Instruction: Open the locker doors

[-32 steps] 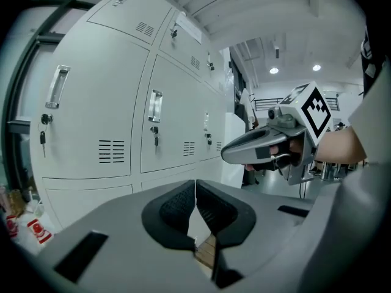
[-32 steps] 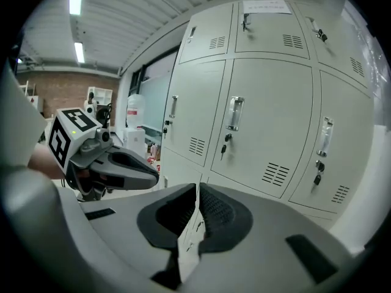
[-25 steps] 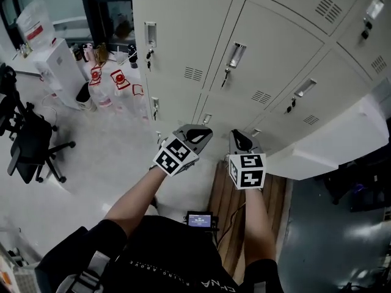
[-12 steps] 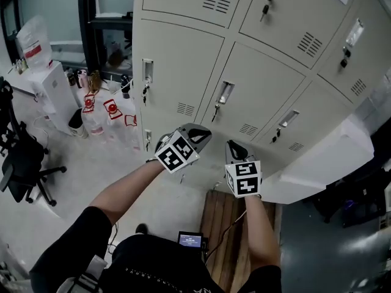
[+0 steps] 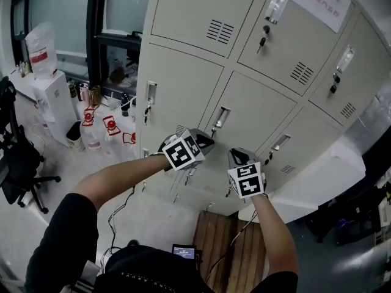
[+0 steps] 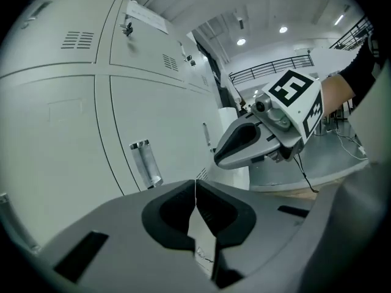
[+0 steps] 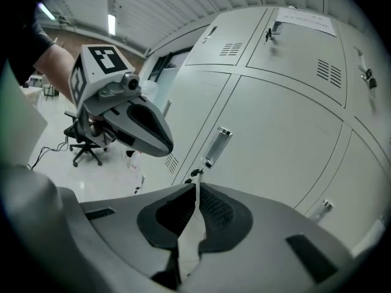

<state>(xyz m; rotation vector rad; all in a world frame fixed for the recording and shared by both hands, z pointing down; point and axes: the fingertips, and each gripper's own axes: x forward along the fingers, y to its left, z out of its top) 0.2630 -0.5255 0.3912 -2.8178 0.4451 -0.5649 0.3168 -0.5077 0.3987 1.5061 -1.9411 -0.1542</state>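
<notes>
Beige lockers [image 5: 183, 78] fill the wall ahead, and every door I see is closed. In the head view my left gripper [image 5: 203, 140] hovers in front of the middle door [image 5: 256, 115], just below its metal handle [image 5: 221, 117] and key [image 5: 214, 130], not touching. My right gripper [image 5: 236, 158] is beside it, lower right. The left gripper view shows my left gripper [image 6: 195, 182] with jaws shut and empty, a handle [image 6: 145, 163] ahead. In the right gripper view my right gripper [image 7: 197, 185] is likewise shut on nothing, aimed below the handle [image 7: 215, 146] and key [image 7: 195, 173].
Left of the lockers stand a black office chair [image 5: 18, 163], a white cabinet [image 5: 52, 96] and several red-labelled bottles [image 5: 101, 127]. A wooden pallet [image 5: 229, 255] and a small screen [image 5: 183, 251] lie at my feet. A white box [image 5: 305, 176] juts out at right.
Both grippers have risen and moved nearer the lockers; my head has tilted up, so upper doors and a paper notice came into view. Both stay shut.
</notes>
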